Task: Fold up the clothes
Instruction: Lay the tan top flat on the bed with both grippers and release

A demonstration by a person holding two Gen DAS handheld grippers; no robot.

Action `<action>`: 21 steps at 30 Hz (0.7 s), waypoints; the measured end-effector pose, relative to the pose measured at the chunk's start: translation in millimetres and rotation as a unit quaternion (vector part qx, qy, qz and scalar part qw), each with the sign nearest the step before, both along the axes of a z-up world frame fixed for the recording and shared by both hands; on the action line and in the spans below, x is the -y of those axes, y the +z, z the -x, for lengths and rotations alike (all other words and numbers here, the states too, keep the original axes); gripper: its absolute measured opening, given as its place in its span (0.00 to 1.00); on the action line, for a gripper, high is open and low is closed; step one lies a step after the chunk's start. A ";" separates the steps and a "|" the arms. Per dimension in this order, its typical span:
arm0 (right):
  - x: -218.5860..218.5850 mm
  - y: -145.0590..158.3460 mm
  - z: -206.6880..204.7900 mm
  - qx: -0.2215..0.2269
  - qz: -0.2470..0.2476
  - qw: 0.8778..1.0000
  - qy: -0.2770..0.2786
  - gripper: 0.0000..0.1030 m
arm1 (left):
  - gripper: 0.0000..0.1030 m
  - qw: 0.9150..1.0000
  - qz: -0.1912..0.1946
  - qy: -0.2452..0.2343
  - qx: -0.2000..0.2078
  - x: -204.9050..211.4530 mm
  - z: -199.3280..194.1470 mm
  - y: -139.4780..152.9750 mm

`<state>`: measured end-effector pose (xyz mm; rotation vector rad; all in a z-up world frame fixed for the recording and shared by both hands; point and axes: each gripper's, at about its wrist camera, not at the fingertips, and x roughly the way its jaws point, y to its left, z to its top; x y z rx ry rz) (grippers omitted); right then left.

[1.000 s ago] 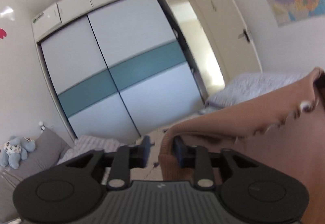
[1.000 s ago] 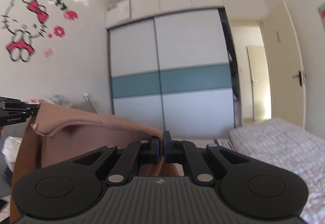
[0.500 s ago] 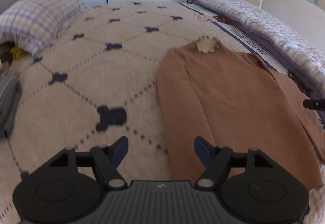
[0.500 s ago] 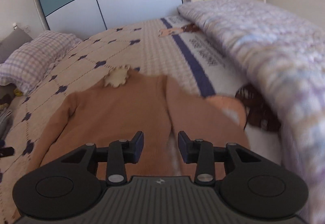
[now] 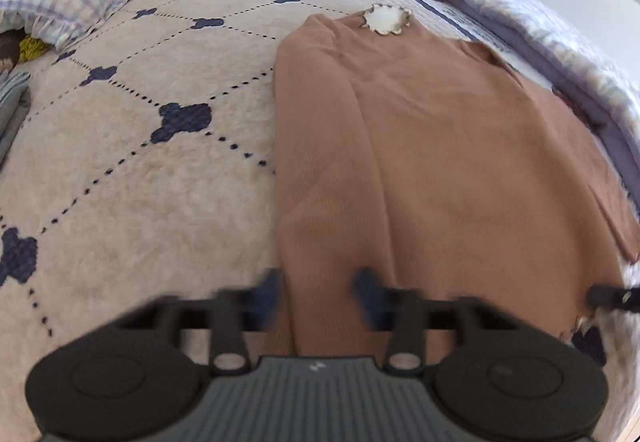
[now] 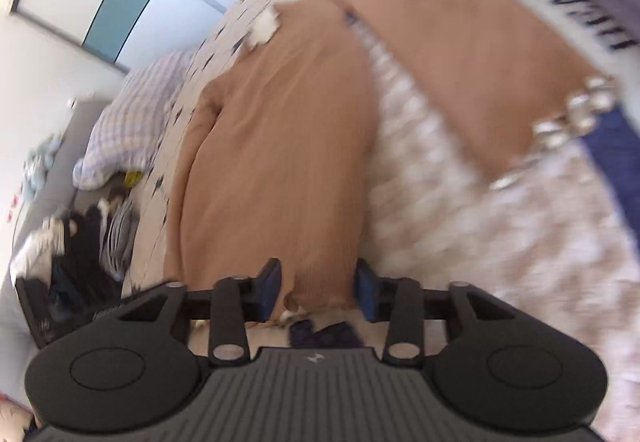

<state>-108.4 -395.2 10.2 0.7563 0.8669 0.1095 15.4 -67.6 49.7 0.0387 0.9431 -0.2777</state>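
Both tools gape empty: left tool (image 5: 318, 292) and right tool (image 6: 318, 288) straddle the brown sweater's (image 5: 440, 161) hem at lower centre.

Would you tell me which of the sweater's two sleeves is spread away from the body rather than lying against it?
The sleeve with the scalloped cuff, nearest the lilac quilt: bedspread shows between it and the sweater body. The other sleeve hugs the body.

both tongs, left (image 5: 318, 296) and right (image 6: 318, 292), parted.
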 end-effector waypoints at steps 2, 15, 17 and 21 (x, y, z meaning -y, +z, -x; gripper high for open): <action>-11.4 14.4 -3.7 0.014 0.044 0.999 0.002 0.15 | 0.07 0.999 0.030 0.034 -0.006 -18.9 -4.6 13.7; 36.0 81.3 34.8 0.096 0.067 0.992 0.054 0.07 | 0.06 0.994 -0.007 0.088 0.068 -103.5 -18.6 104.8; 33.1 48.4 38.0 0.056 0.068 0.995 0.037 0.08 | 0.14 0.995 0.006 0.083 0.047 -101.7 -7.8 82.0; 37.1 9.7 52.2 0.022 0.040 0.999 -0.011 0.30 | 0.42 0.991 0.006 0.122 0.047 -105.2 16.4 57.3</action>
